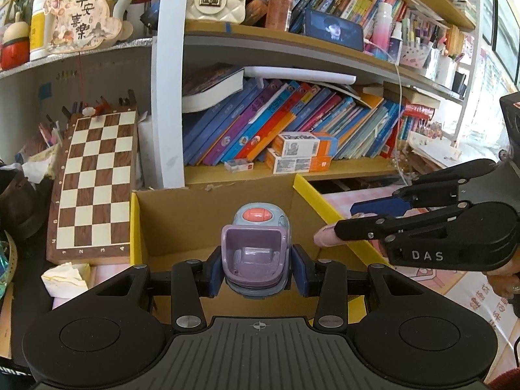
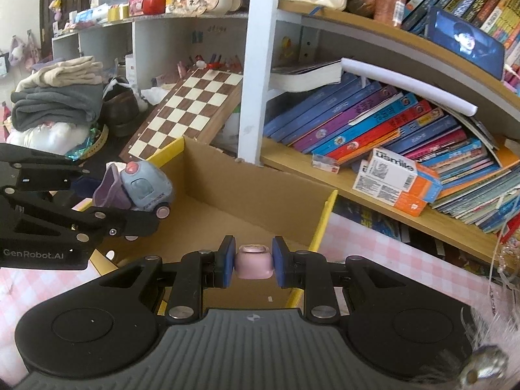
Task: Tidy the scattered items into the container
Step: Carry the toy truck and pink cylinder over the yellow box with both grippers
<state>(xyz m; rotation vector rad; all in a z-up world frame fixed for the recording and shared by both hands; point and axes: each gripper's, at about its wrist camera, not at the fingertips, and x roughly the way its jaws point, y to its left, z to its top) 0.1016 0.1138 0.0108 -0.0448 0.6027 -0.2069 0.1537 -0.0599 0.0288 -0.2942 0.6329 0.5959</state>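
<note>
While both claws are loaded, each holds its thing over the open cardboard box (image 1: 182, 221). Nearest in the left wrist view, the left claw (image 1: 258, 271) is clamped on a toy truck (image 1: 256, 250), purple bucket toward the camera and grey cab with its pink dome pointing away, so its long axis runs along the fingers toward the box's far wall. It hangs above the box floor, inside the yellow-edged rim. The right claw (image 2: 253, 261) is pinched on a small pink block (image 2: 253, 261), which sits over the box's right rim, just short of the interior; the drop for it seems to lie forward and a little left. Of the two, the left looks better placed to release straight down. What shows of the box floor is bare cardboard. Under the box lies a pink checked counter (image 2: 357, 247). Beyond stand a leaning chessboard (image 1: 94, 185) and shelves crowded with slanting books (image 1: 276, 120).
</note>
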